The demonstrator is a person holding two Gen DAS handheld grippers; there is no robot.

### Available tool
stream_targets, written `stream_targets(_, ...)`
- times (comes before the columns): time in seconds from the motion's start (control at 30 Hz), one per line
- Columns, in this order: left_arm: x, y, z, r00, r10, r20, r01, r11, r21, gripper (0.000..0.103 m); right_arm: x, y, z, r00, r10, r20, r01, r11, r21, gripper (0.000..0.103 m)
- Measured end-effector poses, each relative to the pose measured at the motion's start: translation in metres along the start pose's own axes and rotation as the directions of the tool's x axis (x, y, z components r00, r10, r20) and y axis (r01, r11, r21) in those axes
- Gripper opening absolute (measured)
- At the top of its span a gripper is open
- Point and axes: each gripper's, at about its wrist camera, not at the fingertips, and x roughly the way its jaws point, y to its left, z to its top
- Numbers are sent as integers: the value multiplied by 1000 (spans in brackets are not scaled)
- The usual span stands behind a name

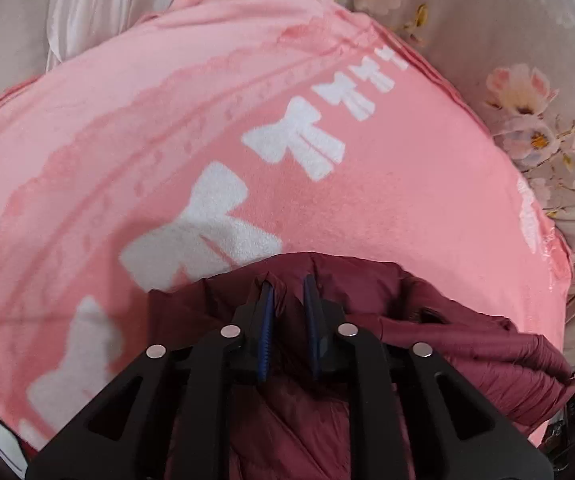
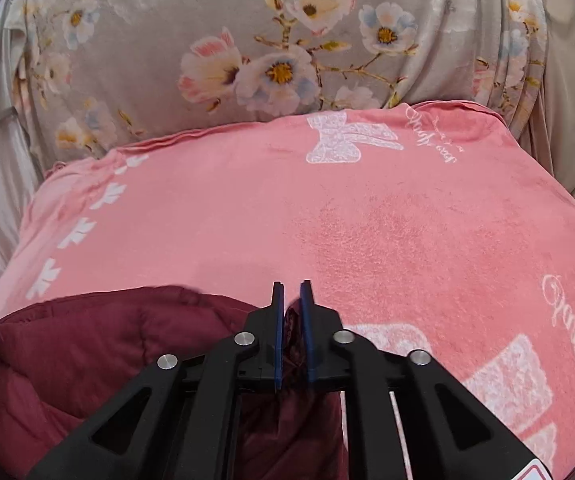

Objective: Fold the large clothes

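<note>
Floral bedding (image 2: 223, 40) is lying behind a pink blanket (image 2: 367, 220) that is serving as the work surface. Each gripper is pinching maroon fabric: the left gripper (image 1: 287, 284) and the right gripper (image 2: 291, 292) are both clamping an edge of the maroon puffer jacket (image 2: 107, 344), which is sitting bunched on the blanket's near side. Folding is looking barely begun; no flat, finished fold is showing, so most of it seems left.

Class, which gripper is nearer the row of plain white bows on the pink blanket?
Left. The left gripper, clamping the maroon jacket, has the bows just ahead; from the right gripper they lie far off left.
</note>
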Motion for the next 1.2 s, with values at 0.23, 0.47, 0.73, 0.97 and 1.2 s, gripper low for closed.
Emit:
stream_targets(0.23, -46, 5, 7, 968, 75, 241, -68, 997, -38, 76, -46, -2, 17, 992, 19, 126, -24, 999, 43, 28)
stream_targets(0.47, -105, -43, -27, 957, -53, 284, 8, 988, 157, 73, -78, 45, -27, 988, 119, 98, -107, 987, -122, 20)
stream_targets(0.73, -22, -71, -87, 996, 8, 93, -33, 961, 273, 66, -31, 103, -77, 991, 125, -57, -136, 954, -268, 16)
stream_targets(0.97, -8, -64, -90, 991, 39, 131, -73, 962, 265, 67, 3, 103, -93, 990, 83, -111, -110, 957, -270, 12)
stream_targets(1.2, 3, -67, -97, 984, 67, 167, -113, 951, 289, 67, 9, 102, -98, 988, 88, -131, -120, 957, -264, 12)
